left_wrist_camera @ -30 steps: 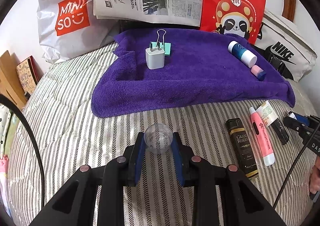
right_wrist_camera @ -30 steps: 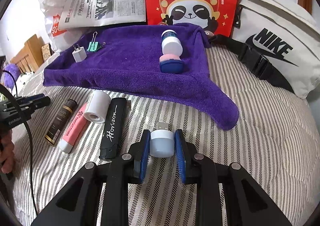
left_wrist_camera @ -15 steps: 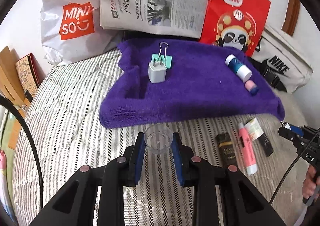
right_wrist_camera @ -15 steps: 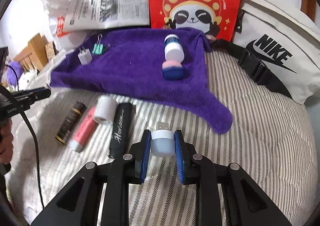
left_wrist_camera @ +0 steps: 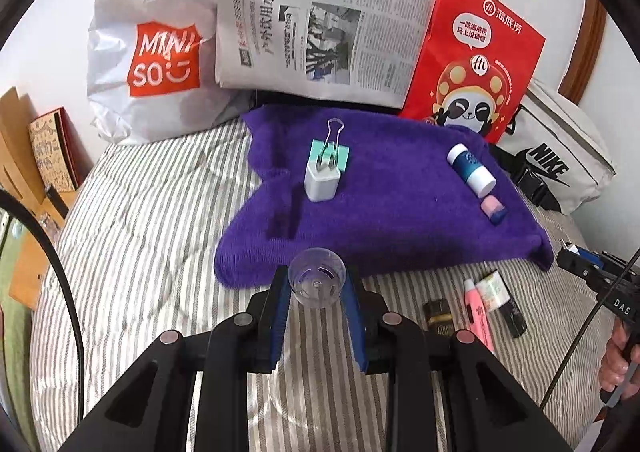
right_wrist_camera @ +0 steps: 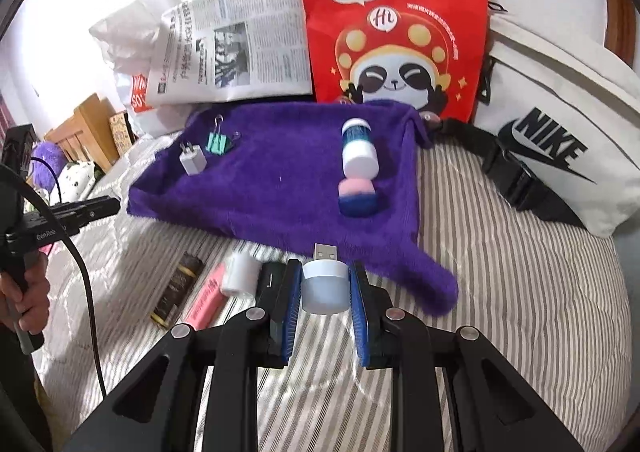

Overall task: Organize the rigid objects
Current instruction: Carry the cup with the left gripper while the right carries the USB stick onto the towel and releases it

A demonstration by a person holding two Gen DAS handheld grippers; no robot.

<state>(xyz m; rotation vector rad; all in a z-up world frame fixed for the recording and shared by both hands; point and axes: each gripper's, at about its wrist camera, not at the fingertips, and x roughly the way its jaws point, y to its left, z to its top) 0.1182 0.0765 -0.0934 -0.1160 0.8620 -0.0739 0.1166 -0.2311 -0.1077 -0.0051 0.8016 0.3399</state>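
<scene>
Left gripper is pinching a little clear cup, held up above the striped bed. Right gripper is clamped on a small white USB plug, also off the bed. Just past them, by the towel's near edge, lie a pink tube, a white roll and a dark bottle. Further back on the purple towel: a white charger touching a green binder clip near the far left corner, a blue-and-white bottle and pink-blue cap toward the right edge.
</scene>
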